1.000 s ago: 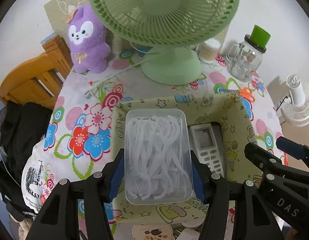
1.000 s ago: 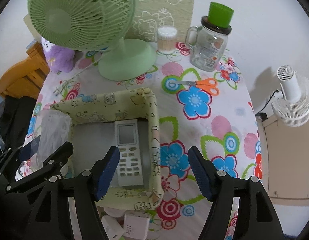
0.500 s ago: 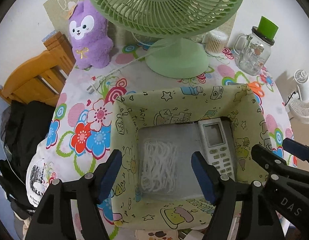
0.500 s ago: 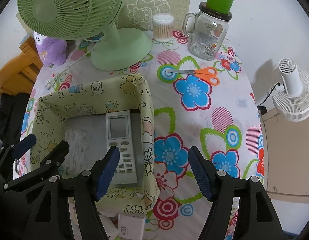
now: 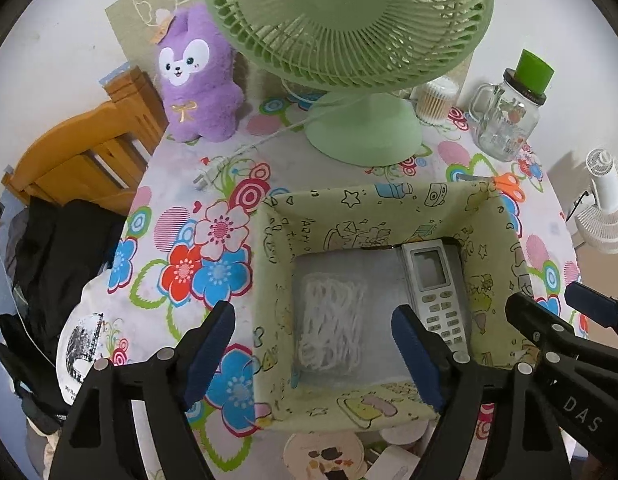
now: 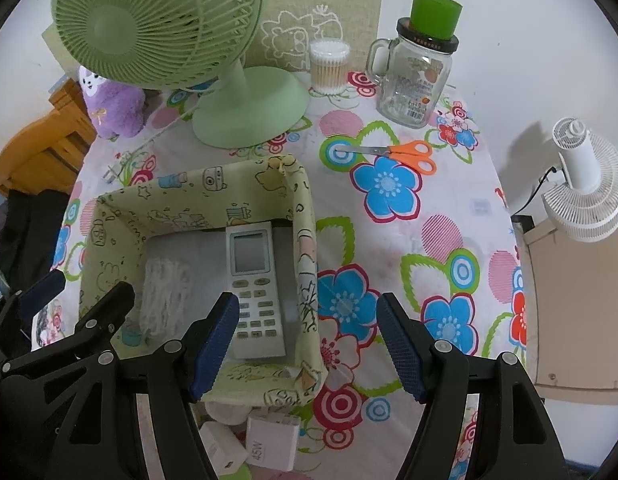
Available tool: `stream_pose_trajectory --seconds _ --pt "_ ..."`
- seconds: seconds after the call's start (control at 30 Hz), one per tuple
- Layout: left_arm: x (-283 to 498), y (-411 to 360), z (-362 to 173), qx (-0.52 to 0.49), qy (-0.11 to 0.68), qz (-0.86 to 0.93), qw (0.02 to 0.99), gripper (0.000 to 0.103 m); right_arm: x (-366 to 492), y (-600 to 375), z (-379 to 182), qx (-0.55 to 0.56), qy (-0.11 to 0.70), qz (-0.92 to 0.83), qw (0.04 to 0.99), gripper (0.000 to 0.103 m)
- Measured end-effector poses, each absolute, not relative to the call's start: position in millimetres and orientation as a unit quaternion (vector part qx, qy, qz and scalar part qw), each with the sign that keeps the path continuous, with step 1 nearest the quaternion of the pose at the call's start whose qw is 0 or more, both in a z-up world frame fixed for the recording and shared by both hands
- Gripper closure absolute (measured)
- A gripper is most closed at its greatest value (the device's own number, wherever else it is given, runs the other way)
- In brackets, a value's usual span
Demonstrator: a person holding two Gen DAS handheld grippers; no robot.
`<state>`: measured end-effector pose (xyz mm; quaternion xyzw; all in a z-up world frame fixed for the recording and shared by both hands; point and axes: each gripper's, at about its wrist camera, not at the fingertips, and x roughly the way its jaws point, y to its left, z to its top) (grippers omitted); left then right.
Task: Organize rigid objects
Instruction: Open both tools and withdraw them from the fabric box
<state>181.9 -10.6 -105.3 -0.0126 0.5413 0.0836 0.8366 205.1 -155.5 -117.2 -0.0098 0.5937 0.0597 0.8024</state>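
Left wrist view: left gripper [image 5: 313,350] jaws just been opening, standing apart, nothing between pads. Floss-pick box [image 5: 333,326] lying in fabric bin [image 5: 269,280] at 12 o'clock, remote [image 5: 437,292] beside it at 1 o'clock.

Right wrist view: right gripper [image 6: 307,346] jaws standing apart, empty, hovering over bin's right wall. Scissors [image 6: 393,152] lying at 1 o'clock on tablecloth [image 6: 389,240], long axis crosswise; right hand judged nearer.

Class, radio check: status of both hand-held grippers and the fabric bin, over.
Left hand-held gripper open, jaws just widened, nothing between. Right hand-held gripper open, empty. Floss box and remote lie in fabric bin. Nothing blocking.
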Motion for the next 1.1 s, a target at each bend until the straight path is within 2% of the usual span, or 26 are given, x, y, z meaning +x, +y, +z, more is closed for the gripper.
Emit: stream_pose_trajectory --seconds 1.1 --pt "107.2 -2.3 -52.3 -0.022 0.507 0.031 0.861 0.012 128.3 -149.6 -56.5 -0.005 0.549 0.048 0.835 0.029"
